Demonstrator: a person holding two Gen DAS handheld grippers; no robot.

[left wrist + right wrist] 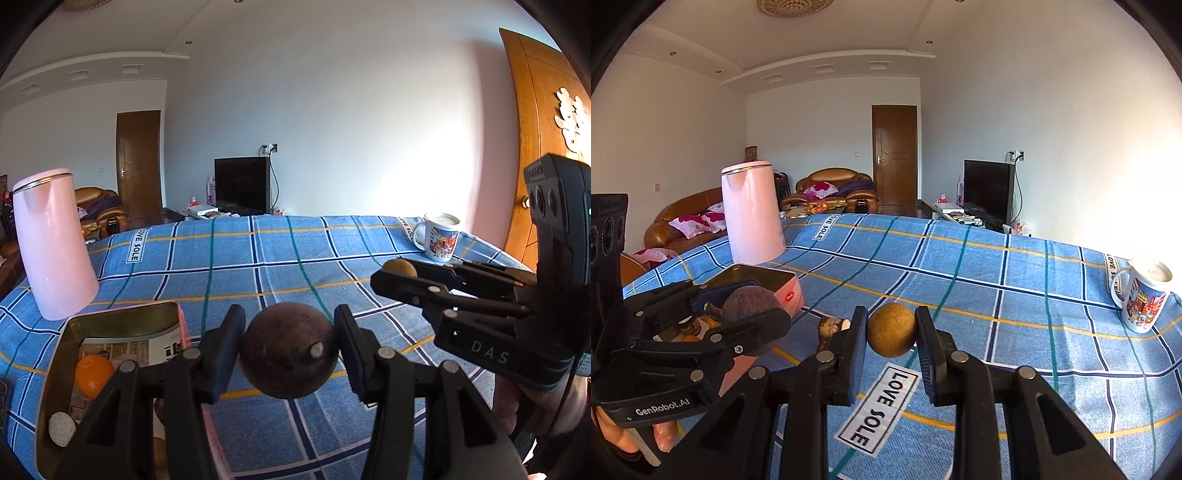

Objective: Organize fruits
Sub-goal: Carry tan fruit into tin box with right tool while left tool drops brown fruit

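Left wrist view: left gripper (290, 349) clenched on dark brown round fruit (290, 349), pinched across its middle, held off the cloth. Stem nub faces back toward camera, low and right of centre; near-spherical, so no real long axis, stem line runs roughly along the fingers. Just left of and below the fingers: open tin box (59, 354), already holding an orange (94, 376) and other items partly hidden. Pink kettle (51, 243) further out left.

Right wrist view: right gripper (891, 334) clamped on small tan round fruit (891, 334), also lifted clear of blue plaid tablecloth (1015, 314). No stem visible, orientation cannot tell. Small brownish piece (831, 326) lying just left of its fingers. Mug (1143, 299) well off to the right.

Likely step: drop both into box. Best to go one at a time, left first since nearest; lower inside rim before letting go, avoid landing on the orange, round fruit rolls. Keep right gripper clear of left while crossing over.
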